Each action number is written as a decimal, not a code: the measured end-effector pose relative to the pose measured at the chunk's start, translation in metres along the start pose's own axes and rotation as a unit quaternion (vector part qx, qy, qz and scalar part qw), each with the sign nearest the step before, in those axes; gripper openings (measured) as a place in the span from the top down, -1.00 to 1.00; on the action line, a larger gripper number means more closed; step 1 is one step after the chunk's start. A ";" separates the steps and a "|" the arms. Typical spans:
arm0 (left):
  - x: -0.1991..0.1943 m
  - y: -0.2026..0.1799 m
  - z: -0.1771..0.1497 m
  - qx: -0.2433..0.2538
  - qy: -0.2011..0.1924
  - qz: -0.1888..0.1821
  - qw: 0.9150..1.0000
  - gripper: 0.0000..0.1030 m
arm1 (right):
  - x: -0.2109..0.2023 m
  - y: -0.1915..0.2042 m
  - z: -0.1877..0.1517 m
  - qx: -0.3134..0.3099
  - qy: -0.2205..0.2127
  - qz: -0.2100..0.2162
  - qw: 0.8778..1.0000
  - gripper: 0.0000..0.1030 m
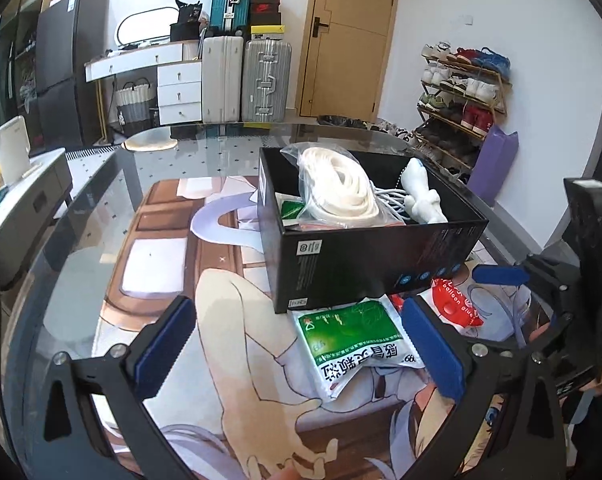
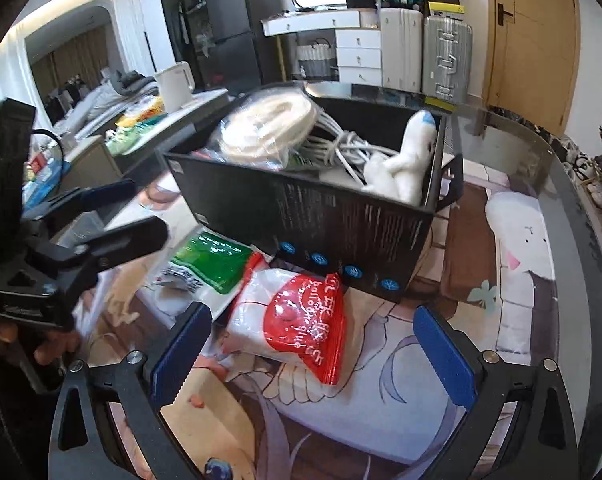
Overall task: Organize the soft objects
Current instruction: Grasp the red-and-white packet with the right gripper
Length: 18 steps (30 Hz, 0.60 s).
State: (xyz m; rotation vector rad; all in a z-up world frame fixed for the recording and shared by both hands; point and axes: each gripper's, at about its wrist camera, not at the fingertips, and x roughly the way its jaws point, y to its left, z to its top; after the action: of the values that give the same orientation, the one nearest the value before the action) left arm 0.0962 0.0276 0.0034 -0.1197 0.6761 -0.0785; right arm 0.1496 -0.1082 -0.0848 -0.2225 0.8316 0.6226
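A black box (image 1: 365,256) (image 2: 341,220) stands on the glass table and holds a bagged white coil (image 1: 337,188) (image 2: 265,128), white cables (image 2: 341,148) and a white plush toy (image 1: 421,196) (image 2: 405,164). A green-and-white packet (image 1: 353,344) (image 2: 209,260) lies in front of the box, between the fingers of my open left gripper (image 1: 301,352). A red-and-white balloon glue packet (image 1: 457,304) (image 2: 297,320) lies beside it, between the fingers of my open right gripper (image 2: 313,360). Both grippers are empty.
The table carries a printed anime mat (image 1: 161,260) (image 2: 513,260). A side counter with a white kettle (image 1: 11,152) (image 2: 175,84) stands to the left. Suitcases (image 1: 265,80), a drawer unit (image 1: 179,92) and a shoe rack (image 1: 461,96) line the far wall.
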 end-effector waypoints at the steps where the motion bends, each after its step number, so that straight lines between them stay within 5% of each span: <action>1: 0.001 0.000 -0.001 -0.001 0.003 -0.001 1.000 -1.00 | 0.001 0.000 0.000 0.000 0.001 -0.003 1.000 -0.99; 18: 0.002 0.001 -0.005 -0.005 0.012 -0.027 1.000 -1.00 | 0.003 -0.001 -0.008 -0.012 0.008 -0.009 1.000 -0.99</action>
State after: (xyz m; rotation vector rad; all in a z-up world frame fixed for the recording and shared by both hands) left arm 0.0945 0.0279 -0.0022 -0.1474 0.6975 -0.1281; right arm 0.1471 -0.1108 -0.0922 -0.2567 0.8369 0.6147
